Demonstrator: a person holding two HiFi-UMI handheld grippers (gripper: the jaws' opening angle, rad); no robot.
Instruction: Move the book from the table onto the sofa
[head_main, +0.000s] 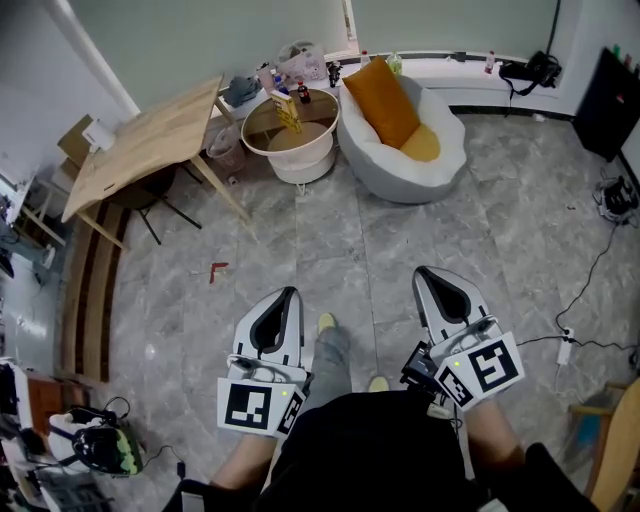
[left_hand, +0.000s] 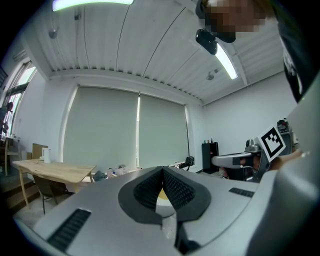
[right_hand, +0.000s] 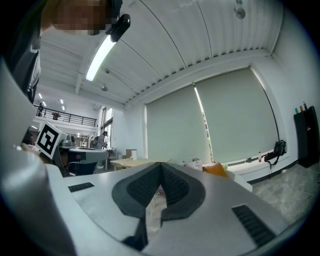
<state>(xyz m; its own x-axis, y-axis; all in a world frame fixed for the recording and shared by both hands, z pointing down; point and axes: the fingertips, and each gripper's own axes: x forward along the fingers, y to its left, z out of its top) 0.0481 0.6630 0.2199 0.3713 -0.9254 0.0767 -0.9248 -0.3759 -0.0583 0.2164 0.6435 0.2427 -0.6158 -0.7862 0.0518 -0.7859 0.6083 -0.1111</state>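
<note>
Far across the grey floor (head_main: 330, 250): yellow book (head_main: 286, 109) sits on the round white counter (head_main: 300, 165), beside small bottles (head_main: 303, 93).
Sofa (head_main: 400, 182): white, carrying an orange cushion (head_main: 381, 100), just to the right of that counter.
Left hand-held gripper (head_main: 288, 293): jaws together, nothing between them, well apart from the book.
Right hand-held gripper (head_main: 424, 272): jaws together, empty, level with the left one.
Wooden counter (head_main: 140, 145): stands at left, near the round one.
</note>
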